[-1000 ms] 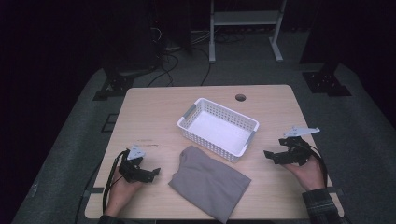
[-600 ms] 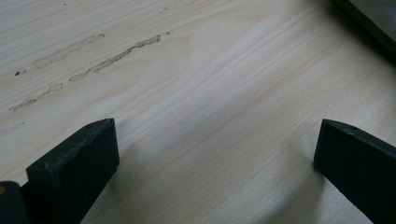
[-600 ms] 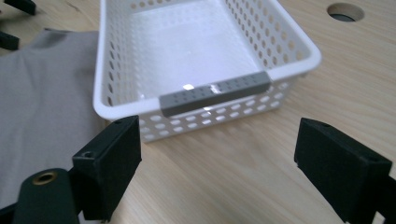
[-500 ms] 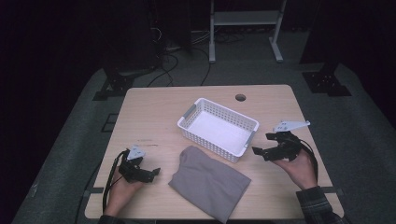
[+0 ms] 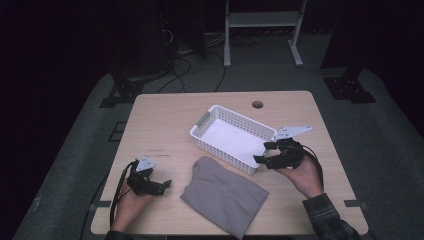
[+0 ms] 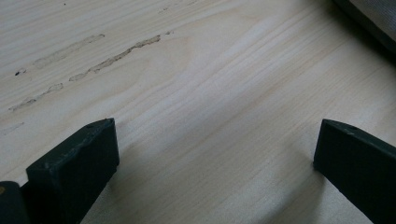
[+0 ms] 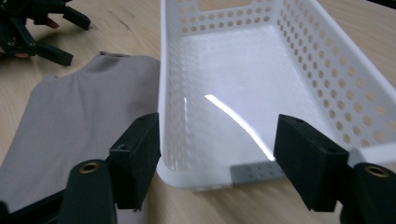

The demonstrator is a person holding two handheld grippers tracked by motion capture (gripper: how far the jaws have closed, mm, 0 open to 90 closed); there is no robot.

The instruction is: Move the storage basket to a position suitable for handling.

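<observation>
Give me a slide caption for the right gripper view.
Open right gripper facing the near end of an empty white basket, grey cloth alongside.

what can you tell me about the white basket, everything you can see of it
The white perforated plastic basket is a shallow rectangular tray with rows of small round holes in its walls, a slot handle at the far short end and a glossy, empty floor. A grey label sits on its near short wall. It stands upright on the light wooden table, set at an angle, with the grey folded cloth right beside its near side. The right gripper is open, its jaws either side of the near end wall.
</observation>
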